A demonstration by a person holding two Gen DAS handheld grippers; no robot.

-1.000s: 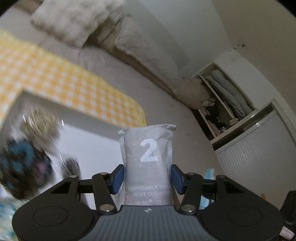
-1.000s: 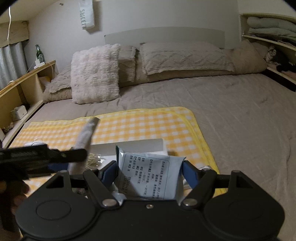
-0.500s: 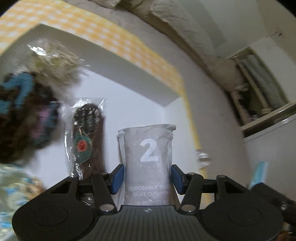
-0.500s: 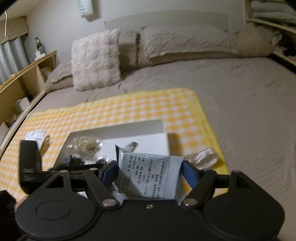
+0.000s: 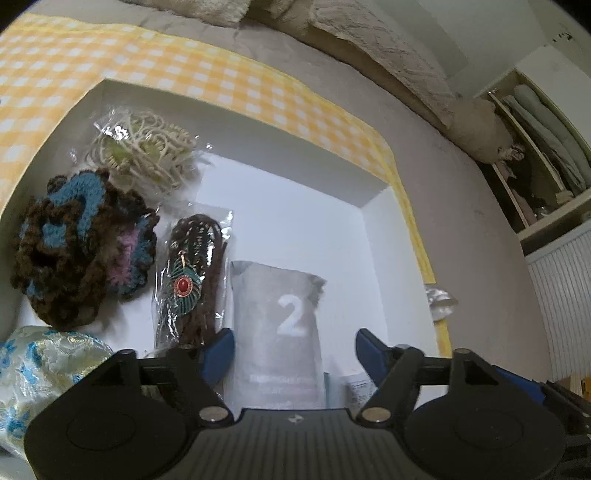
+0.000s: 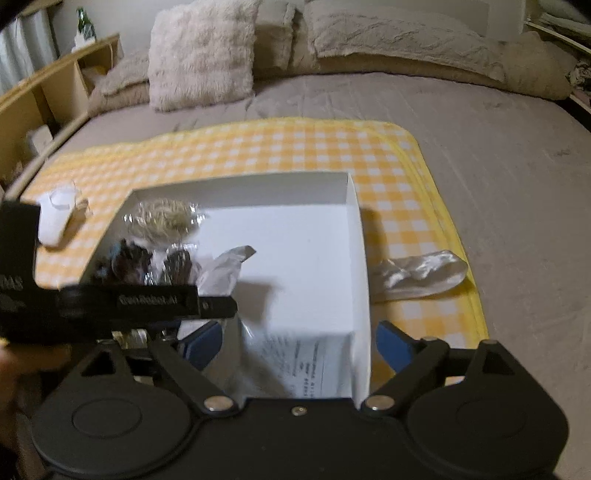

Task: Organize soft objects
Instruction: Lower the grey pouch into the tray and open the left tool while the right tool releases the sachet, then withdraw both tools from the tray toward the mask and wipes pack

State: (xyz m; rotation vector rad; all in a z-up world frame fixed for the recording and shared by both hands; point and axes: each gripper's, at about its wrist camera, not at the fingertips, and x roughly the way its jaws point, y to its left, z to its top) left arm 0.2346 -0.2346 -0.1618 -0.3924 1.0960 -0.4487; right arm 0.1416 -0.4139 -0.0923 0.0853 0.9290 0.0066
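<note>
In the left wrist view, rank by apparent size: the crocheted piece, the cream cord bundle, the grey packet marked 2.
1. crocheted piece
2. grey packet marked 2, though it sits nearest the camera, so its true size is unsure
3. cream cord bundle

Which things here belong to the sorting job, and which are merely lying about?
Job:
white box
grey sachet marked 2
printed packet
crocheted piece
bagged cord
bagged brown ornament
brocade pouch
silver pouch

Lying about:
fluffy pillow
green bottle
</note>
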